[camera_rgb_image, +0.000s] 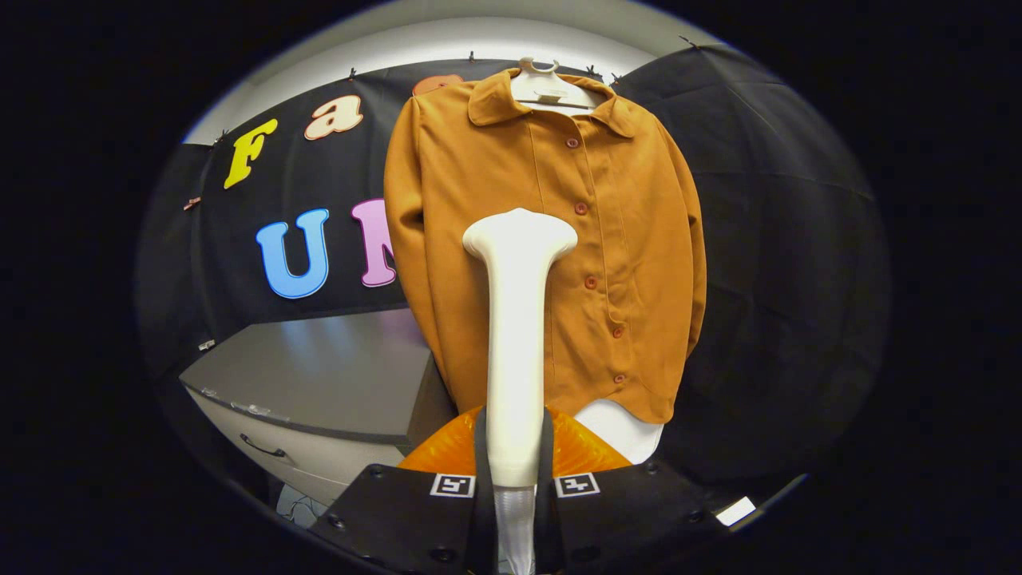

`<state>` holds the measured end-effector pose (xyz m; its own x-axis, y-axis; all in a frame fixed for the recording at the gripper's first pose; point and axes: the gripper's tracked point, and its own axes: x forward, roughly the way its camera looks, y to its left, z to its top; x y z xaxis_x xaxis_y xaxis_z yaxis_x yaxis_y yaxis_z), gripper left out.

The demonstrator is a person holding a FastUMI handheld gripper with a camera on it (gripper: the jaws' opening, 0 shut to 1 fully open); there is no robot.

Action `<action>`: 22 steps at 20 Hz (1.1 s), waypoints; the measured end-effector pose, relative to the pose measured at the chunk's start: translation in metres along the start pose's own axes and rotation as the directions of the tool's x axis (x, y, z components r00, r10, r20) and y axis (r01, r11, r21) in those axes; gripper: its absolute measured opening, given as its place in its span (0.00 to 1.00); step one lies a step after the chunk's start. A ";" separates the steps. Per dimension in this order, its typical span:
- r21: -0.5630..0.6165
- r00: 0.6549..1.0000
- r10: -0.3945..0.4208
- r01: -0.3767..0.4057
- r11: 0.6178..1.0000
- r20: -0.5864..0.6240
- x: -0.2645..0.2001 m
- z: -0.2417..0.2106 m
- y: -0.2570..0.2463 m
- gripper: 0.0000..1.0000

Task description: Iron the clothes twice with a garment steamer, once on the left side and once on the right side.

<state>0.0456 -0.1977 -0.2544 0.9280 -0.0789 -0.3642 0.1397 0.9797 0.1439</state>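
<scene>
Before shirt [543, 224], steamer [517, 335] in hand-held gripper [515, 487]

The gripper [515, 487], gripping the steamer [517, 335], is facing the hanging shirt [551, 239]; a cabinet [319, 375] is blocking the lower left.

From my seat the feed is evenly lit from above: a pale ceiling band [447, 40] glows brightest, close to washing out. The orange shirt [495, 160] is sharp and well exposed, soft shadows sitting in its folds and under the collar. The white steamer [517, 319], clamped between the gripper [515, 487] fingers, runs bright along its neck without clipping, and its lowest part looks blurred. The grey cabinet top [319, 367] carries a dull sheen. Fisheye bending curves everything outward, and the dark cloth wall [782, 263] falls off into murk, detail lost.
</scene>
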 end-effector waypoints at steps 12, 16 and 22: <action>0.027 0.990 -0.030 0.034 0.999 -0.136 -0.048 -0.073 -0.012 0.21; 0.008 0.999 -0.022 0.023 1.000 -0.043 -0.075 -0.023 -0.013 0.21; -0.053 0.974 0.000 0.013 0.999 0.226 -0.111 0.100 -0.013 0.21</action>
<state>-0.0247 -0.2200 -0.1233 0.9821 -0.1190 -0.1464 0.1330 0.9870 0.0903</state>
